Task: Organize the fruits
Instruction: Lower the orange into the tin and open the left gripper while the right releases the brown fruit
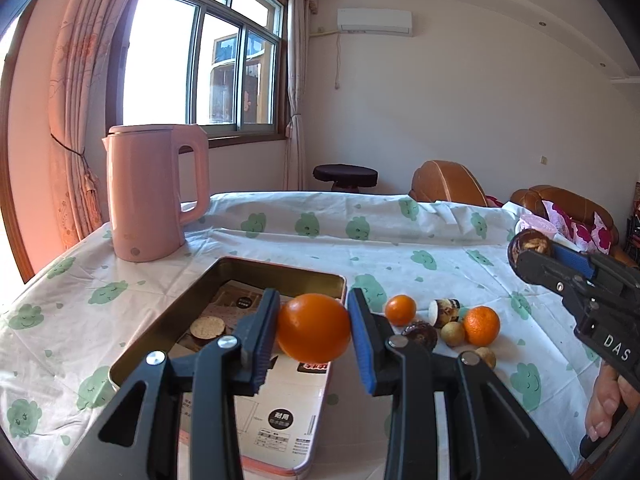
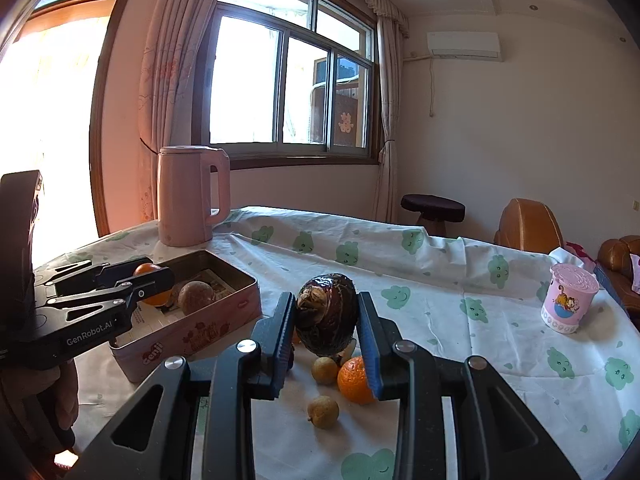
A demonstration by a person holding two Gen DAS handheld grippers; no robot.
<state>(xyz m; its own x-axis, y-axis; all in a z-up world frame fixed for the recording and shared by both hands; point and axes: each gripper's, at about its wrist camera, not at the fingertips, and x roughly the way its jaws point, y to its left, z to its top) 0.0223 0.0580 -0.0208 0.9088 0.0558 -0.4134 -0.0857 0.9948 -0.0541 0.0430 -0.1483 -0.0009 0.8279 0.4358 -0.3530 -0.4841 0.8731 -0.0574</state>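
My left gripper (image 1: 313, 334) is clamped on a large orange (image 1: 314, 328), both pads pressed to its sides, and it hangs above the near end of the pink tin (image 1: 280, 276), which lies just ahead of and below these fingers. One brown round fruit (image 2: 196, 297) already sits in the tin. My right gripper (image 2: 326, 330) is clamped on a dark, glossy brown fruit (image 2: 327, 314) (I cannot name it with confidence), lifted above the small pile that lies just under and ahead of its fingertips: an orange (image 2: 354, 380) and two small tan fruits (image 2: 324, 411) on the tablecloth (image 2: 440, 300).

To do this well I judge the left should go down until the orange nearly touches the tin floor, beside the fruit already there, before I part the fingers; dropped from this height, a round orange would likely roll or bounce out. The right should wait off to its own side, since both tongs would crowd the tin opening
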